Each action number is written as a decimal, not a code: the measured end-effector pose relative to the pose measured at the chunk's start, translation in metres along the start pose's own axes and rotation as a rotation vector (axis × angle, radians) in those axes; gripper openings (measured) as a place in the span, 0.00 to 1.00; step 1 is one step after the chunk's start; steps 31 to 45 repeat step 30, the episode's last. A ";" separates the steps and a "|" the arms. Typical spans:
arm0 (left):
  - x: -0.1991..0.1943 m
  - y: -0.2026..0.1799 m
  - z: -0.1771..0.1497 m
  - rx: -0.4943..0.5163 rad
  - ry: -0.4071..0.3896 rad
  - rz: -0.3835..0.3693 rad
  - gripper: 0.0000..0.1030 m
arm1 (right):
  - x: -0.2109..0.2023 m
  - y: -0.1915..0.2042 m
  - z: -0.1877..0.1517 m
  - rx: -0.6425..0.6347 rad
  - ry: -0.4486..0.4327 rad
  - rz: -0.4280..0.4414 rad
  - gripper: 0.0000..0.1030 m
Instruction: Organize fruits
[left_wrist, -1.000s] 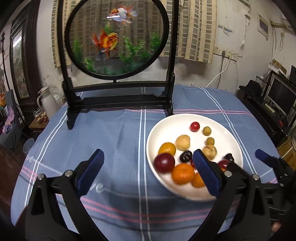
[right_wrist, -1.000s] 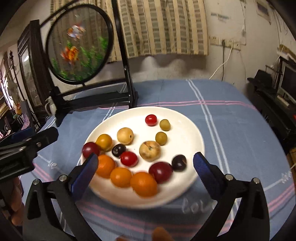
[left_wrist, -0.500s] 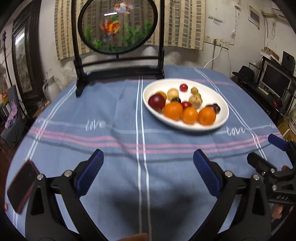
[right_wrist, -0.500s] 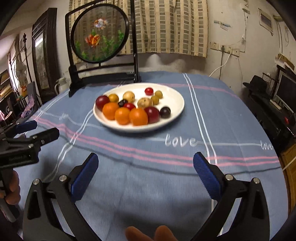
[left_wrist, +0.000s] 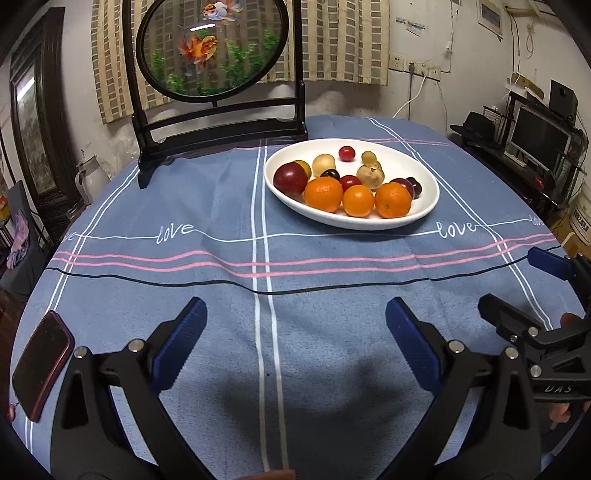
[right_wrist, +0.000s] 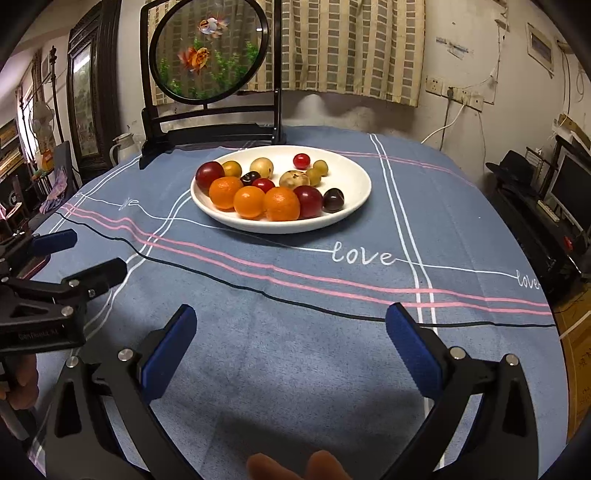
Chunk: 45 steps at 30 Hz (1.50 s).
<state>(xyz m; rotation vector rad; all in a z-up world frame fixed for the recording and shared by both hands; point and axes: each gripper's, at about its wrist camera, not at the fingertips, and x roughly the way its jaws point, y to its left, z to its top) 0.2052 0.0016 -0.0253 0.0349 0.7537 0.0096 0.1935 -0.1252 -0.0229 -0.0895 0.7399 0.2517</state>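
A white plate (left_wrist: 424, 177) (right_wrist: 354, 177) sits on the blue tablecloth past the middle of the table. It holds several fruits: three oranges (left_wrist: 357, 200) (right_wrist: 249, 201) along its near rim, dark red plums (left_wrist: 290, 178) (right_wrist: 309, 201), yellow fruits, a cherry tomato (left_wrist: 346, 153) (right_wrist: 301, 161) and dark cherries. My left gripper (left_wrist: 295, 332) is open and empty, low over the near cloth, well short of the plate. My right gripper (right_wrist: 290, 336) is open and empty too. It shows at the right edge of the left wrist view (left_wrist: 524, 291).
A round goldfish screen on a black stand (left_wrist: 218, 122) (right_wrist: 210, 129) stands behind the plate. A dark red phone (left_wrist: 42, 365) lies at the near left table edge. A white kettle (left_wrist: 90, 177) stands off the table on the left, shelves with monitors (left_wrist: 535, 136) on the right.
Both grippers have pulled back from over the plate toward the near table edge. The plate now lies farther away. Both stayed open and empty.
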 end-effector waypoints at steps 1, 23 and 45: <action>0.000 0.001 0.000 -0.003 0.002 -0.003 0.96 | 0.000 -0.001 0.000 0.001 0.002 -0.001 0.99; -0.001 -0.001 -0.003 0.007 -0.006 0.022 0.98 | 0.005 -0.002 -0.002 0.008 0.026 -0.006 0.99; 0.001 0.002 -0.001 -0.003 0.002 0.030 0.98 | 0.005 -0.003 -0.002 0.013 0.029 -0.004 0.99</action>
